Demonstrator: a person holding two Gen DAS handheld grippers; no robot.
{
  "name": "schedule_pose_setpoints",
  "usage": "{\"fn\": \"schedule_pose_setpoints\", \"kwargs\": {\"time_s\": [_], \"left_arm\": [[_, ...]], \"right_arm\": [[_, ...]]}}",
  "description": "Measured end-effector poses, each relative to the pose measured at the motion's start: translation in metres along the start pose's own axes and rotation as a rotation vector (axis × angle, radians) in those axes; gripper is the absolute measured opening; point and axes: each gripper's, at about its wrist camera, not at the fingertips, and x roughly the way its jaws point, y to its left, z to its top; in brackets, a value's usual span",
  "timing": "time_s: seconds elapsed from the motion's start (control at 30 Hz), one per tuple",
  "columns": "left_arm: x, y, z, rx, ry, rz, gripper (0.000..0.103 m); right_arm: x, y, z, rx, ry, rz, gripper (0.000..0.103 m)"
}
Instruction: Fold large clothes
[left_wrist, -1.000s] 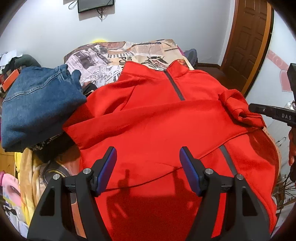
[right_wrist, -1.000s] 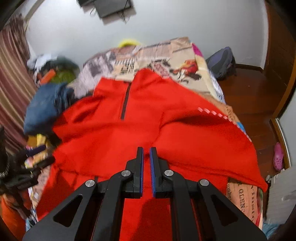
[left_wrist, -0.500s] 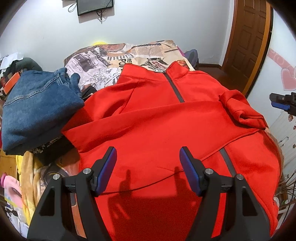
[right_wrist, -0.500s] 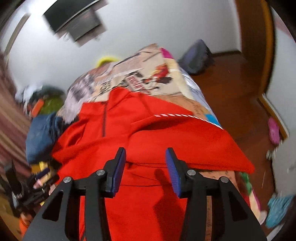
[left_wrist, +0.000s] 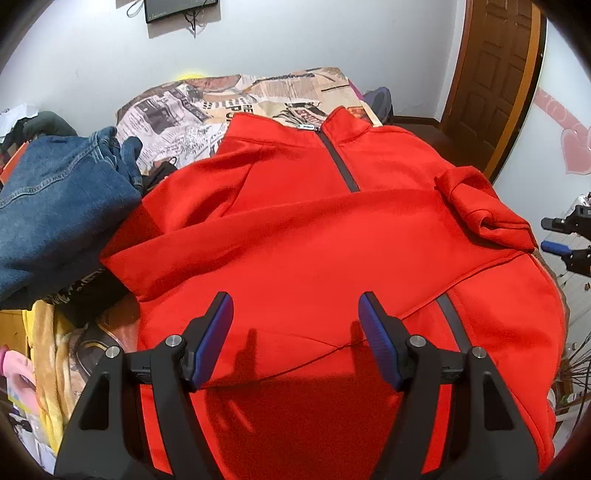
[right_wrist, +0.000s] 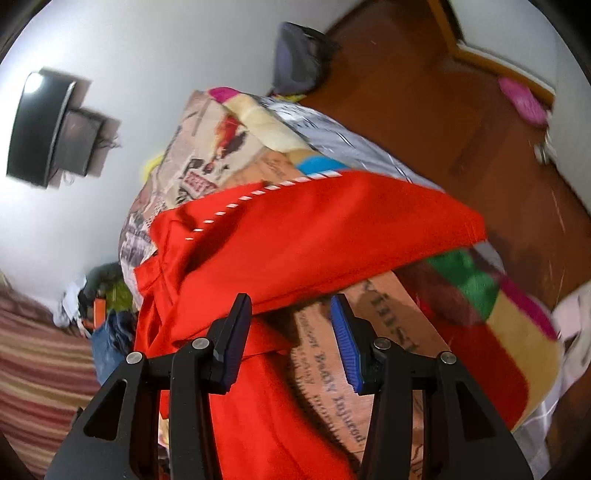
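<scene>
Bed (left_wrist: 207, 107) with newspaper-print cover, red zip-neck pullover (left_wrist: 314, 236) spread across most of it.

Collar toward the white far wall, grey zip running down the middle, one sleeve folded across the chest with its cuff bunched near the right edge. Left tool (left_wrist: 295, 332) hovering over the hem region, blue pads (left_wrist: 380, 343) spread wide, nothing between them. Right tool (right_wrist: 290, 336) off the bed's right side, jaws parted after just opening, gripping nothing, red sleeve edge lying just beyond the tips. Folded blue jeans (left_wrist: 55, 206) crowding the pullover's left edge, overlapping a dark garment beneath. Bare printed cover showing only beyond the collar and along the right side under the sleeve. Wooden floor (right_wrist: 424, 103) open past the bed's far right corner; brown door (left_wrist: 495, 74) behind.
</scene>
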Motion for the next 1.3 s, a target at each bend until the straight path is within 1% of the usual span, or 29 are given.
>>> {"fn": "schedule_pose_setpoints", "kwargs": {"time_s": [0.2,0.27,0.37,0.5,0.57,0.6,0.63,0.67,0.7,0.73,0.83,0.93,1.0,1.1,1.17,1.23,1.3], "left_arm": [[0.002,-0.002,0.001,0.000,0.004,0.004,0.069],[0.004,-0.001,0.002,-0.006,0.004,0.003,0.069],[0.006,0.001,0.002,-0.016,0.010,0.000,0.069],[0.008,0.005,0.002,-0.034,0.013,-0.004,0.069],[0.007,0.005,0.002,-0.038,0.010,-0.006,0.069],[0.006,0.006,0.003,-0.038,0.007,-0.005,0.069],[0.005,0.007,0.003,-0.039,0.002,-0.003,0.069],[0.004,0.007,0.003,-0.038,-0.001,-0.002,0.069],[0.003,0.008,0.003,-0.038,-0.004,-0.001,0.069],[0.001,0.009,0.003,-0.036,-0.009,0.000,0.069],[-0.003,0.012,0.003,-0.035,-0.024,0.013,0.069],[-0.010,0.016,0.002,-0.040,-0.041,0.022,0.069],[-0.014,0.021,0.001,-0.050,-0.051,0.020,0.069],[-0.023,0.028,0.000,-0.064,-0.071,0.023,0.069],[-0.030,0.035,-0.002,-0.078,-0.087,0.029,0.069],[-0.037,0.043,-0.003,-0.092,-0.100,0.034,0.069],[-0.045,0.052,-0.006,-0.111,-0.115,0.041,0.069]], "right_arm": [[0.014,-0.019,0.012,0.096,0.001,0.043,0.041],[0.020,-0.020,0.018,0.092,0.008,0.057,0.041],[0.027,-0.020,0.025,0.090,0.003,0.052,0.041],[0.027,-0.013,0.031,0.036,-0.047,0.005,0.040],[0.023,-0.008,0.032,-0.002,-0.084,-0.013,0.029],[0.020,-0.001,0.033,-0.036,-0.104,-0.026,0.020],[0.017,0.005,0.033,-0.063,-0.111,-0.031,0.016],[0.016,0.010,0.034,-0.079,-0.114,-0.022,0.014],[0.011,0.019,0.035,-0.100,-0.118,0.000,0.010],[0.007,0.030,0.036,-0.129,-0.127,0.009,0.009],[-0.011,0.067,0.033,-0.245,-0.174,0.031,0.008],[-0.036,0.120,0.021,-0.404,-0.220,0.080,0.008],[-0.047,0.151,0.011,-0.488,-0.230,0.119,0.008],[-0.054,0.195,-0.008,-0.597,-0.222,0.181,0.007],[-0.050,0.222,-0.022,-0.663,-0.204,0.215,0.007],[-0.039,0.243,-0.034,-0.711,-0.179,0.233,0.007],[-0.021,0.264,-0.050,-0.763,-0.129,0.245,0.007]]}}
